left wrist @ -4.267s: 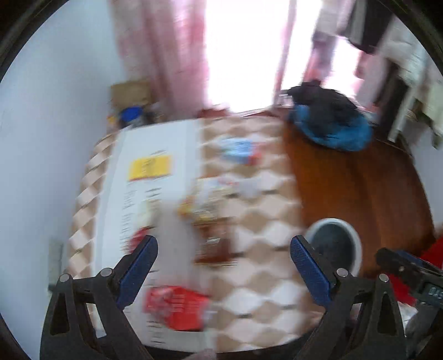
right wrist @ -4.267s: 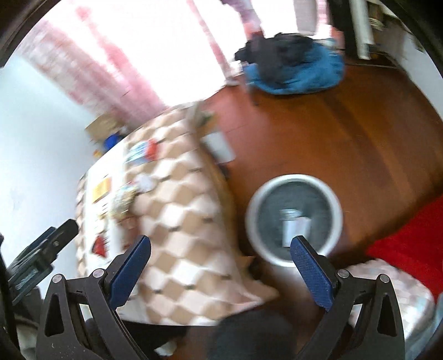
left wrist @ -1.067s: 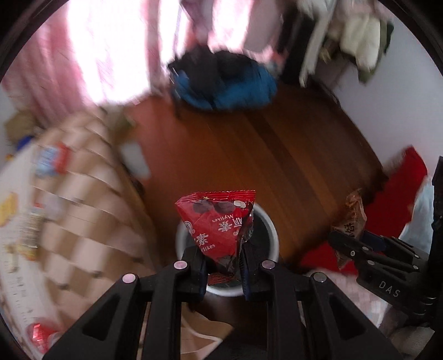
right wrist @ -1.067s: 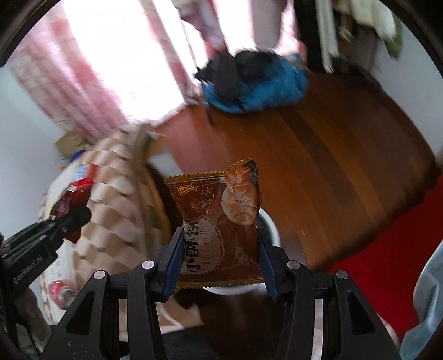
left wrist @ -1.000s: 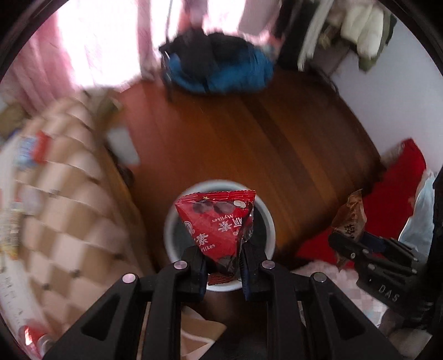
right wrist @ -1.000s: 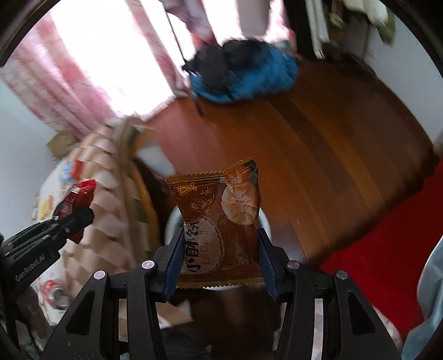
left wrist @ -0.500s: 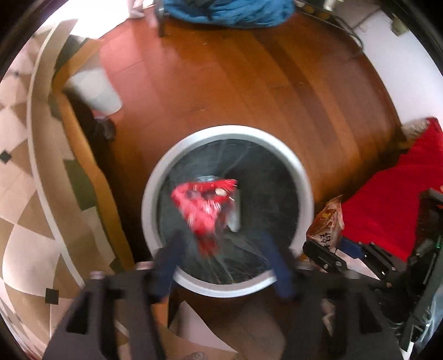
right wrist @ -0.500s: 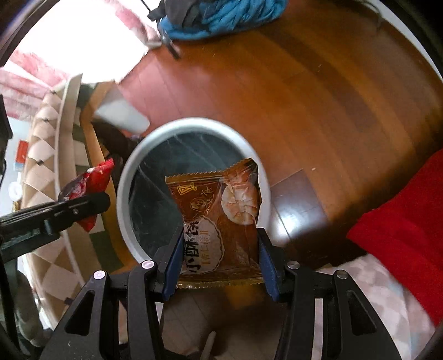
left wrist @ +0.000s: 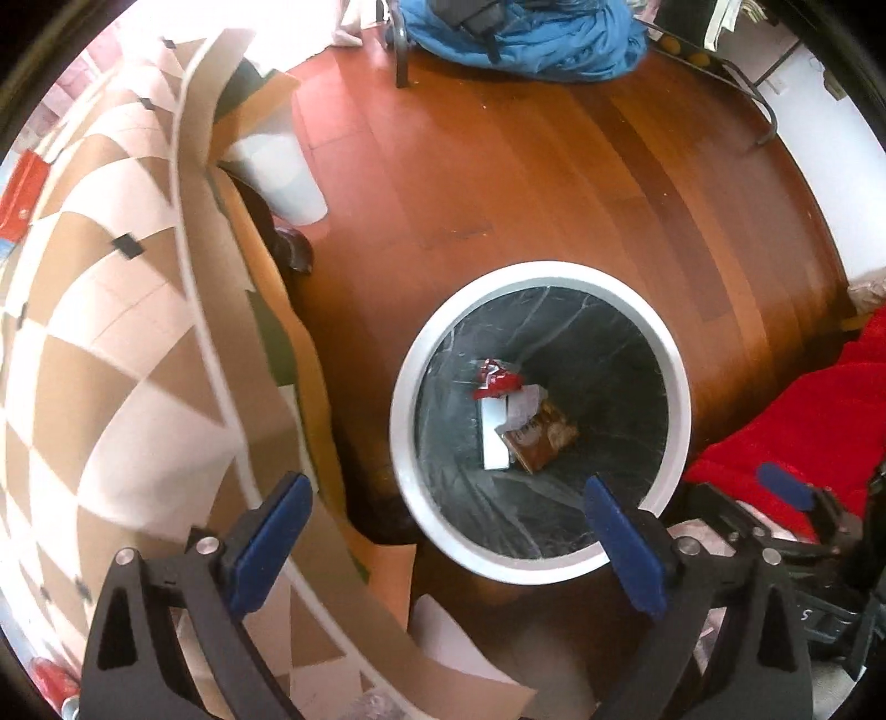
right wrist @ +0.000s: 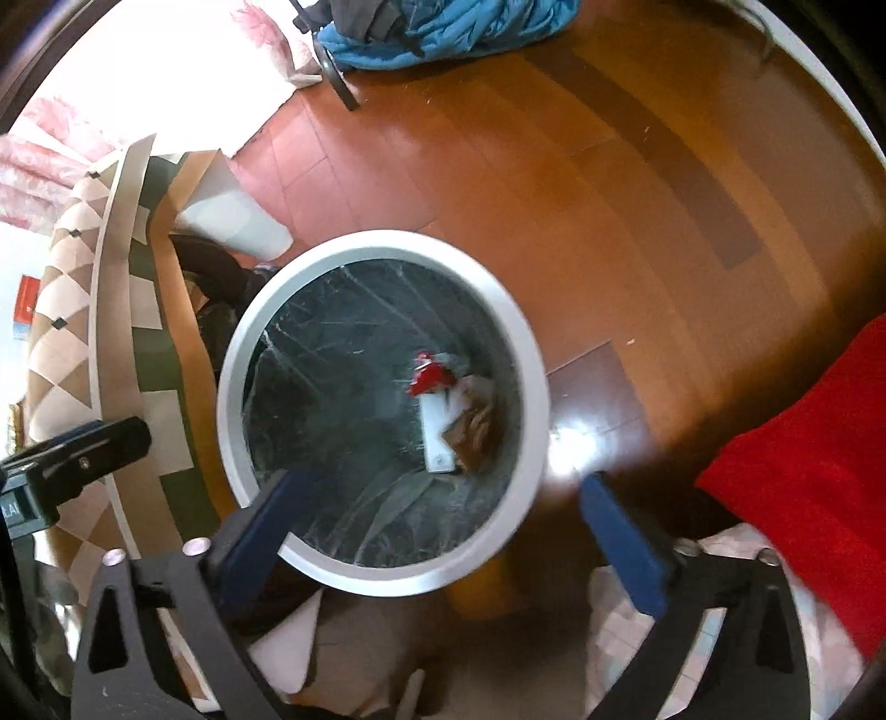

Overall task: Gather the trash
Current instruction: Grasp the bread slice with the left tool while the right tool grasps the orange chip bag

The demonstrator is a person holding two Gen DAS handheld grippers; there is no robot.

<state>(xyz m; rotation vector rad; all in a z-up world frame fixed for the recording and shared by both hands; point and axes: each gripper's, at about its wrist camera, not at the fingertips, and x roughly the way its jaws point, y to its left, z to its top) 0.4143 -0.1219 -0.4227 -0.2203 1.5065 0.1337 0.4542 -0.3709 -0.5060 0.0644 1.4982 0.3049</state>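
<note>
A round bin with a white rim [left wrist: 678, 382] and a black liner stands on the wooden floor; it also shows in the right wrist view [right wrist: 531, 382]. At its bottom lie a red snack wrapper [left wrist: 494, 381] [right wrist: 431, 378], a brown snack packet [left wrist: 545, 437] [right wrist: 476, 429] and a white card [left wrist: 494, 437]. My left gripper [left wrist: 448, 545] is open and empty above the bin's near rim. My right gripper [right wrist: 443, 540] is open and empty above the same bin.
A table with a brown and white checked cloth [left wrist: 94, 310] stands left of the bin, with a red packet [left wrist: 22, 188] on it. A blue garment [left wrist: 531, 33] lies at the back. A red cloth [left wrist: 797, 421] lies to the right.
Both grippers opened over the bin. The red wrapper fell from the left gripper and the brown packet from the right; both now lie at the bin's bottom.
</note>
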